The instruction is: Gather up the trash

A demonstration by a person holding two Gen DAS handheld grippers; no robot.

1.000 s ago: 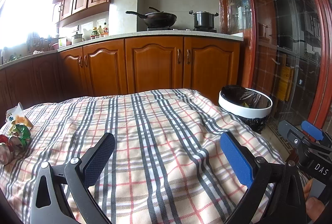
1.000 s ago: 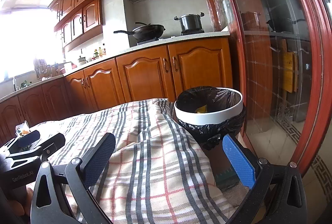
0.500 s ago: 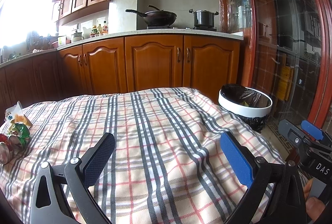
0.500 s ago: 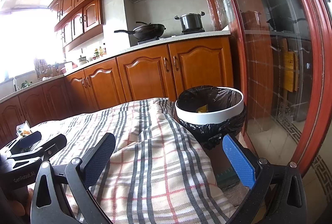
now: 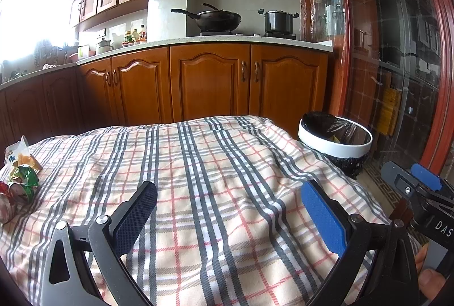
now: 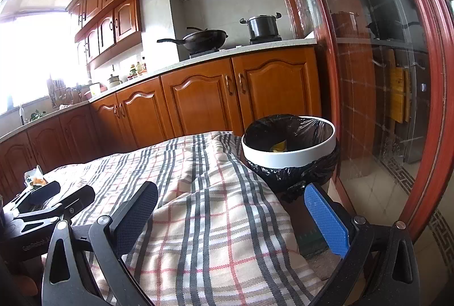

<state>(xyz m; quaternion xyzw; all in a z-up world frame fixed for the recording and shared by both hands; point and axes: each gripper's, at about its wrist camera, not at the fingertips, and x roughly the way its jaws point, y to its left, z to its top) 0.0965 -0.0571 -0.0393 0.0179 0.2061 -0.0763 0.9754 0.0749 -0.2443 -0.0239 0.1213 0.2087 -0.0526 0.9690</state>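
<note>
Crumpled snack wrappers (image 5: 21,172) and a crushed can (image 5: 5,208) lie at the far left edge of the plaid cloth (image 5: 212,178); the wrappers (image 6: 35,179) also peek out far left in the right wrist view. A white-rimmed bin with a black liner (image 5: 334,140) stands off the table's right end, holding a yellow scrap (image 6: 279,147). My left gripper (image 5: 227,209) hovers open over the cloth's middle, nothing between its fingers. My right gripper (image 6: 231,212) is open over the cloth's right edge, just short of the bin (image 6: 289,155).
Wooden kitchen cabinets (image 5: 210,82) run behind the table, with a wok (image 5: 218,19) and pot (image 5: 278,21) on the stove. A red-framed glass door (image 6: 397,79) closes the right side. A thumb (image 5: 431,282) on the other gripper shows at the lower right.
The left view has tilted up slightly, so the cloth sits a little lower in frame. The right gripper has barely moved. Both stay open.
</note>
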